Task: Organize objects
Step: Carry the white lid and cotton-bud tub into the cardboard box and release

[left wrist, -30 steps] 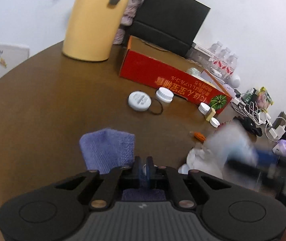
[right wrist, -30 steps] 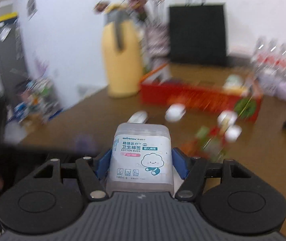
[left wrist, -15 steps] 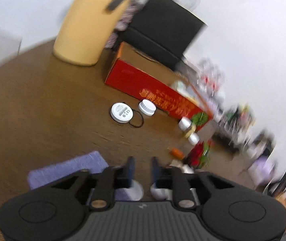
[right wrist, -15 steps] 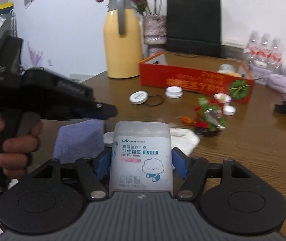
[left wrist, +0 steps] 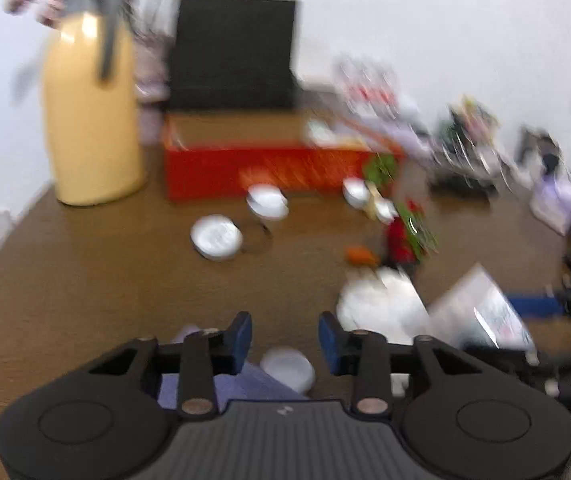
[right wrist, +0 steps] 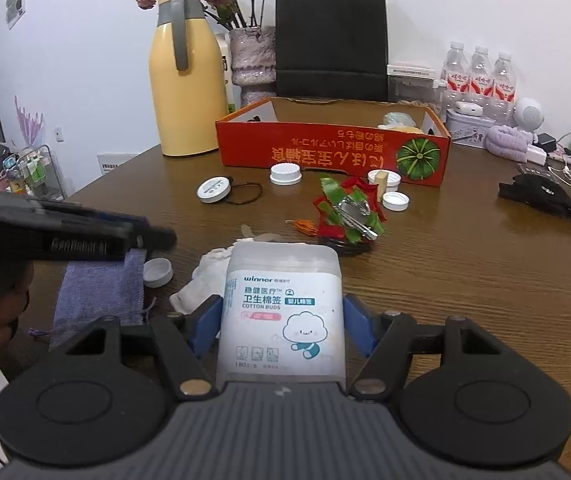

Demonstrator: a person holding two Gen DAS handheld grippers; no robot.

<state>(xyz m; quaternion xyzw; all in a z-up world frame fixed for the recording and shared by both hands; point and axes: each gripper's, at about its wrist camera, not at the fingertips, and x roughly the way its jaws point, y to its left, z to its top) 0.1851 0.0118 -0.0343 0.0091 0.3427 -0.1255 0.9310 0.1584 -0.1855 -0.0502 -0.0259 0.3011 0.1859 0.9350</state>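
Observation:
My right gripper [right wrist: 283,322] is shut on a clear box of cotton buds [right wrist: 281,312] and holds it above the brown table. My left gripper [left wrist: 285,338] is open and empty; it hovers over a small white cap [left wrist: 288,368] beside a purple cloth [left wrist: 229,386]. From the right wrist view the left gripper [right wrist: 153,236] reaches in from the left above the purple cloth [right wrist: 101,288] and the white cap [right wrist: 157,273]. The open red box [right wrist: 333,148] stands at the back of the table. The left wrist view is blurred.
A yellow thermos [right wrist: 185,84], a vase and a black bag [right wrist: 331,40] stand behind the red box. White caps [right wrist: 285,173], a round tin [right wrist: 214,189], a black hair tie [right wrist: 245,193], a red-green bow [right wrist: 347,210] and white tissue [right wrist: 209,276] lie on the table. Cables and bottles crowd the right.
My left gripper has opened and swung to face the red box. My right gripper keeps hold of the cotton buds box and has steadied over the table.

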